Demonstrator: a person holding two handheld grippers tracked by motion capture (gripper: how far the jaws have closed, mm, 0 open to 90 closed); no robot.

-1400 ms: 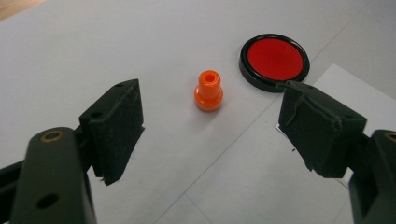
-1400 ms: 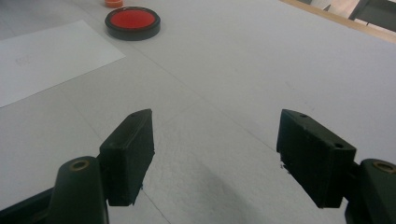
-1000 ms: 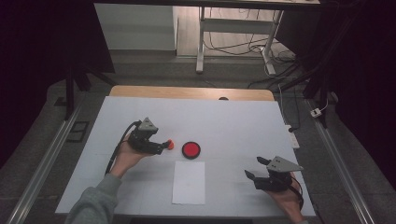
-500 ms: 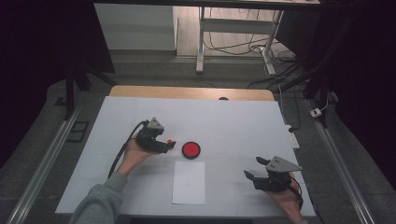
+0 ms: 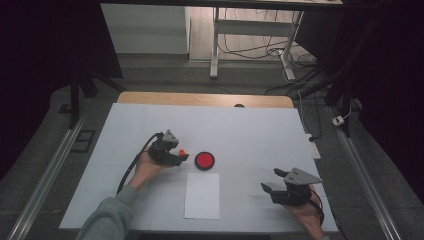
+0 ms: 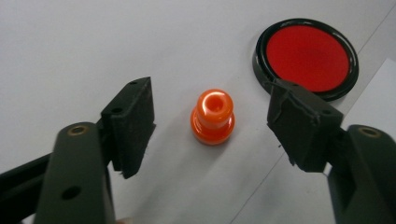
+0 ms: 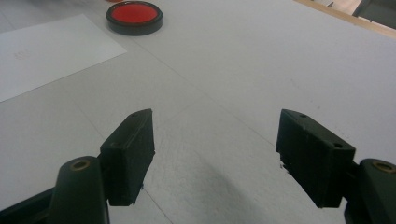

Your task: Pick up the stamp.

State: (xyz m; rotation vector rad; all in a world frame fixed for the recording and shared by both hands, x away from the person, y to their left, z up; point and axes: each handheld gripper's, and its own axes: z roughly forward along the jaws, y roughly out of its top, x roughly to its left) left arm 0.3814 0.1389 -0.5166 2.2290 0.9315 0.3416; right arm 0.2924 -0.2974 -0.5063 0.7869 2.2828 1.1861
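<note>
Between the black jaws of the left tongs (image 6: 212,128) stands a glossy orange stamp (image 6: 213,116), paler at its top where light catches it. Beyond the jaw on that view's right side lies a round ink pad (image 6: 306,55), bright red inside a shiny black rim. The tabletop (image 5: 250,130) under both is plain pale grey-white without pattern, edged at its far side by a light wood strip (image 5: 205,99). A sheet of paper (image 5: 202,195), a cleaner white, lies between the two tongs. The right tongs (image 7: 215,158) are matte black too, with small brass-coloured rivets and a grey plate on top.
</note>
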